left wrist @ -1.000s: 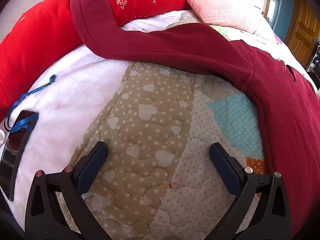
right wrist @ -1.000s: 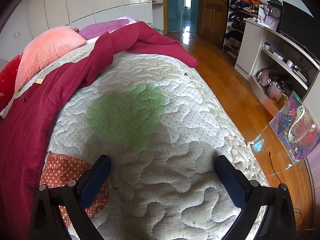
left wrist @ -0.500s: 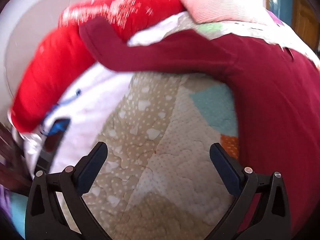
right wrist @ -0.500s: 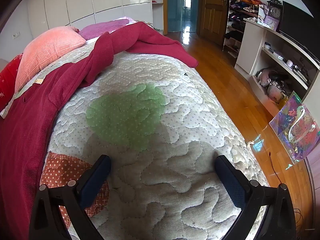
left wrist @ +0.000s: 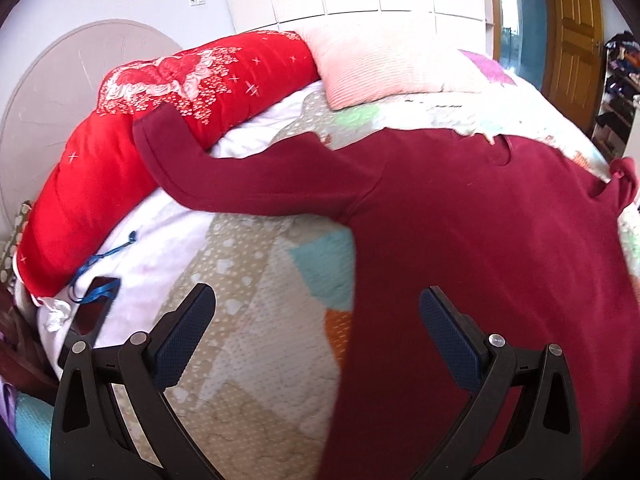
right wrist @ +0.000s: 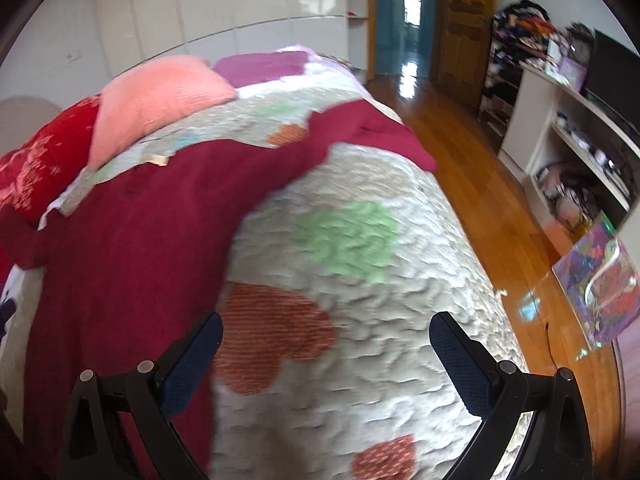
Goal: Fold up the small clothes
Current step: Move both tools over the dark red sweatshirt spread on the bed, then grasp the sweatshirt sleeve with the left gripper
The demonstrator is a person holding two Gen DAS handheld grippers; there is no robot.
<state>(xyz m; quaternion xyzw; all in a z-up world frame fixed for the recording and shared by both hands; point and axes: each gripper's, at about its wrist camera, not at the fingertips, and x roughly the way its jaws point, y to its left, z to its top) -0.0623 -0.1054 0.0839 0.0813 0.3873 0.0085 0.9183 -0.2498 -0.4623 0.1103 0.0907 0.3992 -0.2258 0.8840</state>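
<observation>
A dark red long-sleeved garment lies spread flat on the quilted bed. One sleeve reaches left up onto the red bolster. It also shows in the right wrist view, with its other sleeve lying toward the bed's far right edge. My left gripper is open and empty, held above the quilt at the garment's left edge. My right gripper is open and empty above the quilt, its left finger over the garment's right edge.
A red bolster and a pink pillow lie at the head of the bed. A dark phone with a blue strap lies on the white sheet at left. Right of the bed are wooden floor, shelves and a shiny bag.
Both grippers have pulled back and risen, so more of the garment and bed shows. The right view has swung left toward the garment. Both stay open.
</observation>
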